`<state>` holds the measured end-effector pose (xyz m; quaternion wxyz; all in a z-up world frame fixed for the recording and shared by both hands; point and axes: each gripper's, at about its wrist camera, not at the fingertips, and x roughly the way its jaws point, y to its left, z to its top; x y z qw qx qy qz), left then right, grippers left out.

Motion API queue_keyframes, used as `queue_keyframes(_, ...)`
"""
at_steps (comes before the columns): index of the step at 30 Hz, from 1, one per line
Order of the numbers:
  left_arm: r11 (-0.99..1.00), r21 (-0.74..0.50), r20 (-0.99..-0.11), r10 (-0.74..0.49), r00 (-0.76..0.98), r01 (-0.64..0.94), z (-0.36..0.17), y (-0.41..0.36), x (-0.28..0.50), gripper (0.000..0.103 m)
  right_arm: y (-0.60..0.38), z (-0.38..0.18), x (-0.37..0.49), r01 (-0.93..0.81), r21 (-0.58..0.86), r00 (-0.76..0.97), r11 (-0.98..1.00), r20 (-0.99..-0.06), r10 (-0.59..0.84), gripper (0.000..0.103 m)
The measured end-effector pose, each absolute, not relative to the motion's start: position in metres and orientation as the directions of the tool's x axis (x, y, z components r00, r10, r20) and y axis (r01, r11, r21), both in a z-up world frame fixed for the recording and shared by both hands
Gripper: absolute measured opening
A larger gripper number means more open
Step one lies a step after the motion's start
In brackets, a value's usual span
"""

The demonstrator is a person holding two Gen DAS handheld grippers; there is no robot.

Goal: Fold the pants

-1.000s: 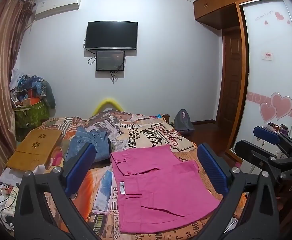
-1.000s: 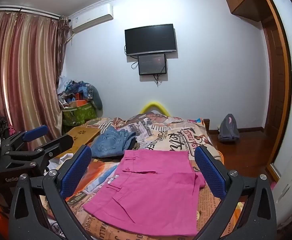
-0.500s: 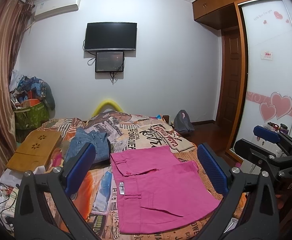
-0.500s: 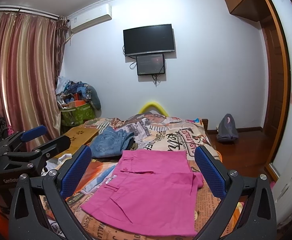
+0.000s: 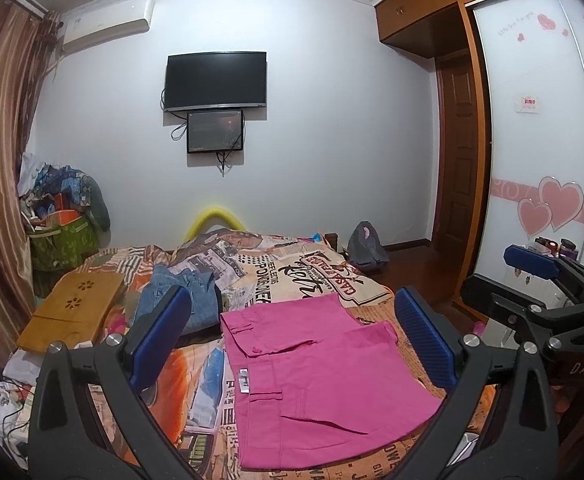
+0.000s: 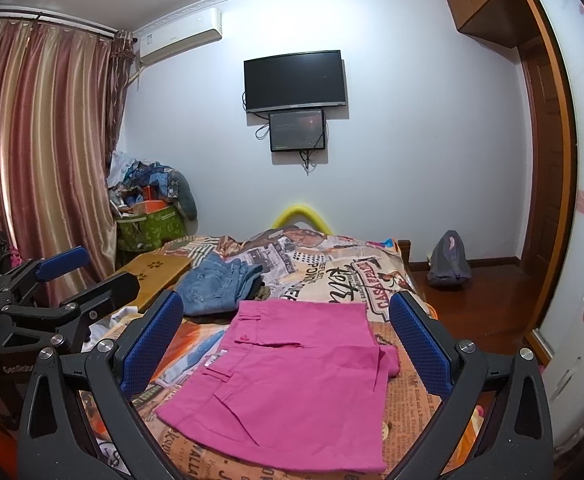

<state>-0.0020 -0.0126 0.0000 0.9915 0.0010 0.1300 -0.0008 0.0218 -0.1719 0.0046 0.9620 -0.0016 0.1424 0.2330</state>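
Pink pants [image 5: 315, 376] lie folded flat on the printed bedspread [image 5: 292, 276], near the bed's front edge; they also show in the right wrist view [image 6: 292, 376]. My left gripper [image 5: 292, 340] is open and empty, held above and in front of the pants. My right gripper [image 6: 288, 344] is open and empty, also above them. Each gripper shows in the other's view: the right one [image 5: 539, 280] at the right edge, the left one [image 6: 64, 276] at the left edge. Neither touches the cloth.
Blue jeans [image 5: 184, 300] lie crumpled behind the pink pants. A wooden lap tray [image 5: 72, 308] sits at the bed's left. A green basket of clutter [image 5: 64, 236] stands by the curtain. A grey bag [image 5: 365, 244] is on the floor by the door.
Both grippers have risen and drifted back slightly; the pants sit a little lower in both views. The pants have not moved.
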Motion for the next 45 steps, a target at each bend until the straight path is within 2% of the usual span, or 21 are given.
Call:
queue_keyframes(39, 0.999, -0.048, -0.285, -0.035, 0.958, 0.023, -0.008, -0.003, 0.008, 0.103, -0.174, -0.003, 0.028, -0.432, 0.063, 0.851, 0.9, -0.302, 0.429, 0.103)
queue_keyframes(45, 0.999, -0.048, -0.312, -0.033, 0.949, 0.019, -0.014, 0.007, 0.03, 0.103, -0.177, -0.012, 0.043, -0.382, 0.036, 0.869, 0.923, -0.327, 0.373, 0.103)
